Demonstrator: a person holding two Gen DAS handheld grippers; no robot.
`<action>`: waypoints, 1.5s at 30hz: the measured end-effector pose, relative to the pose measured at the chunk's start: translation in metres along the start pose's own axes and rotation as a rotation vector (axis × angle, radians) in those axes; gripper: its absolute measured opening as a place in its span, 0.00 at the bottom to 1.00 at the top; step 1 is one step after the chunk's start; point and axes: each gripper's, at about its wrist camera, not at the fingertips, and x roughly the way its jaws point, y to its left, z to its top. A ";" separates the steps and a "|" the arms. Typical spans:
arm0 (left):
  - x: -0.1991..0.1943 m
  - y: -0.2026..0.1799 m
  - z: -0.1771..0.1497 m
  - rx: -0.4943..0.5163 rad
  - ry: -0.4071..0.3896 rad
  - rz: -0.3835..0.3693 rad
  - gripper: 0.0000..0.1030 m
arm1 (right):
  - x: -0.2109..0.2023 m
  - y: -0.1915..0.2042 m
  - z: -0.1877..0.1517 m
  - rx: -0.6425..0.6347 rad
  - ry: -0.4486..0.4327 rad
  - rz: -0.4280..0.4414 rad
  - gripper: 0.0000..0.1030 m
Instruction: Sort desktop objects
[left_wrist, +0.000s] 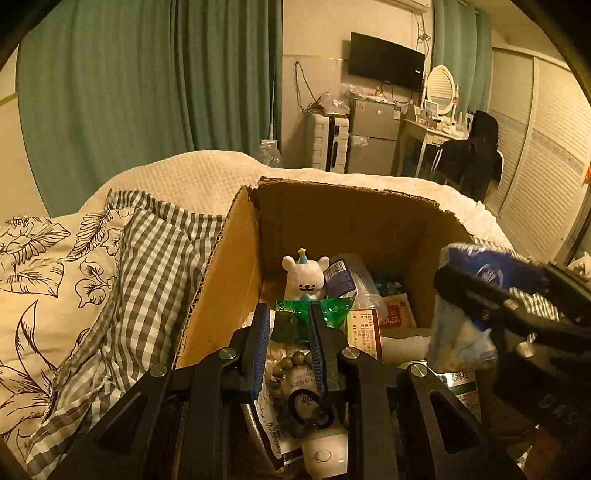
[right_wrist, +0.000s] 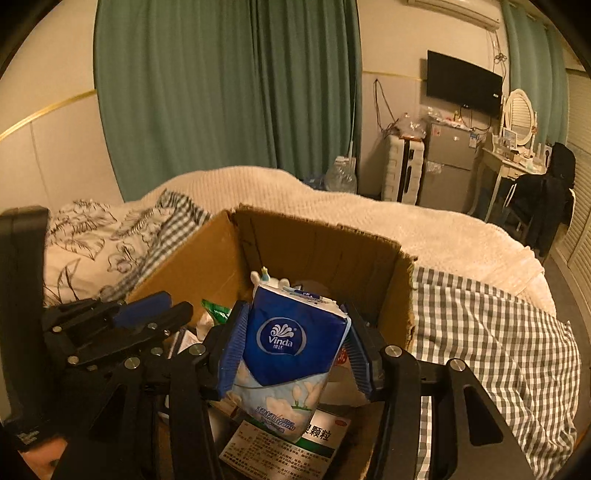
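Setting: cardboard box (left_wrist: 369, 221) with torn rims sits on a bed, checked and leaf-print bedding to its left, a white blanket (left_wrist: 192, 177) behind it.
Left gripper: left gripper (left_wrist: 288, 321) hangs over the near left part of the box, its blue-padded jaws close together and clamped on a green sachet (left_wrist: 314, 308), whose crumpled top sticks out past the fingertips.
Right gripper: right gripper (right_wrist: 295, 339) hangs over the middle of the box, its jaws pressed against both sides of a blue Vinda tissue pack (right_wrist: 284, 339); the pack stands upright between them and bulges above and below the pads.
Tissue pack seen from the left: the same pack (left_wrist: 476, 295) appears at the right edge, above the box's right half, with the right gripper's dark frame across it.
Box contents: white bear figure (left_wrist: 304, 275) with a small blue hat stands near the back left corner; a string of brown beads (left_wrist: 291, 360), printed packets and a white device (left_wrist: 325, 454) lie under the left gripper; a medicine box (right_wrist: 291, 443) with green and white print lies flat under the tissue pack.
Room: green curtains (right_wrist: 229, 85), a dark wall screen, a small fridge and a dressing table at the far side.
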 end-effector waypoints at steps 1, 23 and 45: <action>0.000 0.001 0.001 -0.003 0.003 -0.001 0.21 | 0.001 -0.001 -0.001 0.001 0.005 0.003 0.50; -0.088 0.001 0.017 -0.054 -0.167 0.042 0.82 | -0.090 0.003 0.016 0.019 -0.149 -0.035 0.78; -0.187 -0.023 0.026 -0.140 -0.338 0.042 1.00 | -0.207 -0.025 0.014 0.059 -0.358 -0.104 1.00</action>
